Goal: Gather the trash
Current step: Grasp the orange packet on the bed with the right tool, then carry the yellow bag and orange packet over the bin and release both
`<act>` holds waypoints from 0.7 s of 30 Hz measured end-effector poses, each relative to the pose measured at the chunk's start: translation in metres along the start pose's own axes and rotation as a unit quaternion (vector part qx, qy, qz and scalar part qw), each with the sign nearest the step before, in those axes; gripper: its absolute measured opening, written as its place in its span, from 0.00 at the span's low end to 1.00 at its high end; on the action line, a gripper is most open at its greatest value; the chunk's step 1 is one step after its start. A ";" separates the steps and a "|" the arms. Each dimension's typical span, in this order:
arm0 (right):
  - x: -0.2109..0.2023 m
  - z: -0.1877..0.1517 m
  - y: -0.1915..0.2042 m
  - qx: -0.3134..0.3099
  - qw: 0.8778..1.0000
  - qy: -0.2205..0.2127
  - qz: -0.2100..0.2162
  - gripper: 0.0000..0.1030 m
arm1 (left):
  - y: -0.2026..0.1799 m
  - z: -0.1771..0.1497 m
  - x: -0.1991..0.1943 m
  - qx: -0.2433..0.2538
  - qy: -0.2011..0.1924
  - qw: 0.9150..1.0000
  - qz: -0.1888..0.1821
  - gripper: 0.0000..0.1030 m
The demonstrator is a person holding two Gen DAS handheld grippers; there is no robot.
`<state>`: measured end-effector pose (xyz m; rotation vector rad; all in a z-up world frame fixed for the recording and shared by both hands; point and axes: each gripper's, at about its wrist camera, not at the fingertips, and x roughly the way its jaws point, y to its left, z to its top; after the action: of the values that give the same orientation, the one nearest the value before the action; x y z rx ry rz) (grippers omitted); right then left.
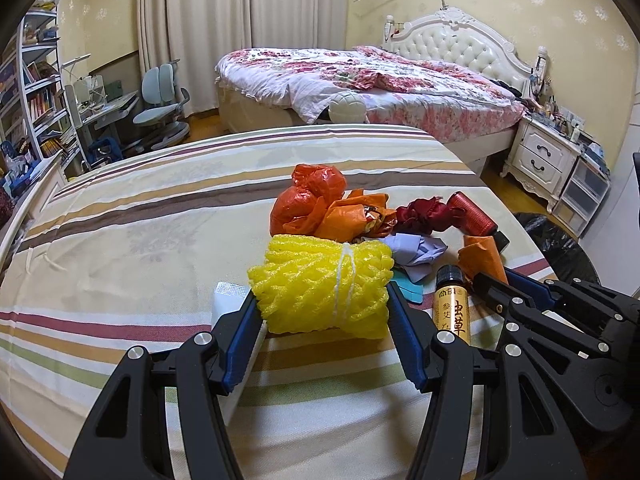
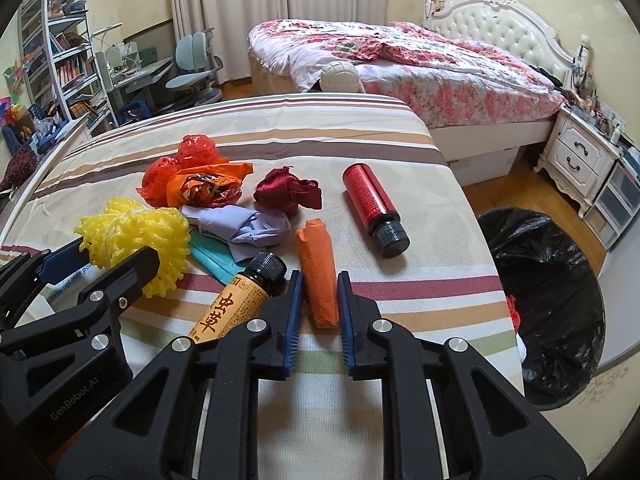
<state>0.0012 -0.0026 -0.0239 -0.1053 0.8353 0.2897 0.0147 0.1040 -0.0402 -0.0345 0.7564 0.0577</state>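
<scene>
On the striped tablecloth (image 2: pixel 400 152) lies a heap of trash. My left gripper (image 1: pixel 322 300) is shut on a yellow foam net (image 1: pixel 324 276), its blue pads pressing both ends; the net (image 2: pixel 132 232) also shows at the left of the right wrist view. My right gripper (image 2: pixel 320 278) is shut on a folded orange wrapper (image 2: pixel 316 252) that lies flat on the cloth. Next to it lie a yellow-labelled bottle (image 2: pixel 240 300) and a red bottle (image 2: pixel 370 200) with a black cap. Crumpled orange-red bags (image 2: pixel 188 180), a dark red cloth scrap (image 2: pixel 288 190) and lavender paper (image 2: pixel 244 222) sit behind.
A bin lined with a black bag (image 2: pixel 548 280) stands on the floor by the table's right edge, with something red inside. A bed with a floral cover (image 2: pixel 400 60) is beyond the table, a white nightstand (image 2: pixel 576 160) at right, shelves and a desk chair (image 2: pixel 196 68) at left.
</scene>
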 end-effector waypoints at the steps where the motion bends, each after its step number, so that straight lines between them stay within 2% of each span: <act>1: -0.001 0.000 0.000 0.002 1.000 -0.002 0.000 0.14 | -0.001 0.000 -0.001 0.000 -0.001 1.000 -0.001 0.58; 21: -0.048 -0.007 -0.038 0.038 0.998 -0.042 -0.025 0.14 | -0.027 0.006 -0.023 0.012 -0.030 0.999 -0.017 0.58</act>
<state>-0.0224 -0.0507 0.0063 -0.0424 0.7574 0.2141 0.0044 0.0762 -0.0198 -0.0227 0.6964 0.0164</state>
